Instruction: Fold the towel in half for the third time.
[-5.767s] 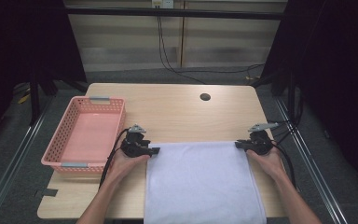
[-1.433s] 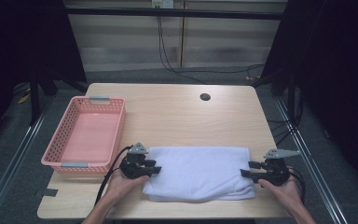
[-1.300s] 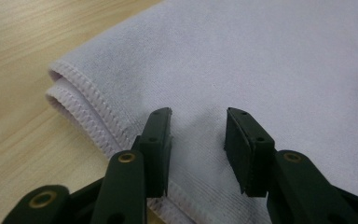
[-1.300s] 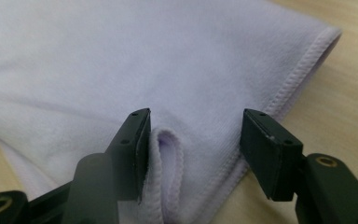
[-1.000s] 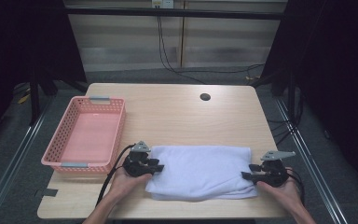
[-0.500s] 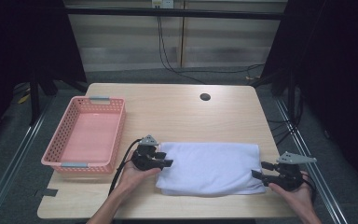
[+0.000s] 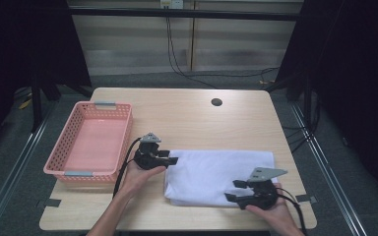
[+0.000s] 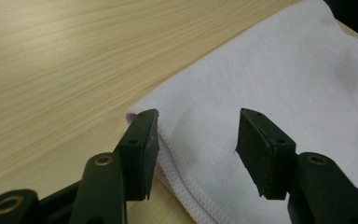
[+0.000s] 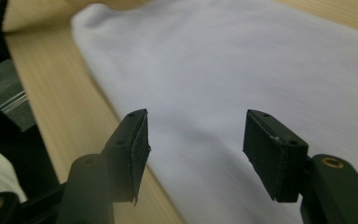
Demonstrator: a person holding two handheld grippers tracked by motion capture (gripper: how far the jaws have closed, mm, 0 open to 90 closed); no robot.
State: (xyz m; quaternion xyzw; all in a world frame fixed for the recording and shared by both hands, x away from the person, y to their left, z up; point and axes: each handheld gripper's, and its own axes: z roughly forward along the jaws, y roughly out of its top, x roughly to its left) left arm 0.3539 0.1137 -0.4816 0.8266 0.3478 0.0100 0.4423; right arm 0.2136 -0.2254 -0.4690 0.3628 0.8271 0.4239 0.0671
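Left gripper [image 7: 171, 160]: jaws parted, just been opening, nothing pinched; in the left gripper view the stitched corner of the white towel [image 8: 279, 84] sits between the pads [image 8: 142, 140] but they don't press it, so it reads as released; it hovers at the towel's left end, probably ready to re-grip that corner for the next fold.

Right gripper [image 7: 231, 191]: jaws also apart, just been opening, empty; in the right gripper view it looks along the cloth [image 9: 242, 70] with the pads clear of it; in the high view it sits at the towel's near edge, toward the right end, touching nothing that I can tell.

Towel [image 7: 216, 172]: folded once into a long band, flat on the table [image 7: 187, 113], right of centre near the person's side; lying flat and let go suggests this fold is done and hands are repositioning.

Pink basket [image 7: 91, 142]: at the table's left, just beside the left gripper, well apart from the towel; my guess is it's where the towel ends up once folded smaller.
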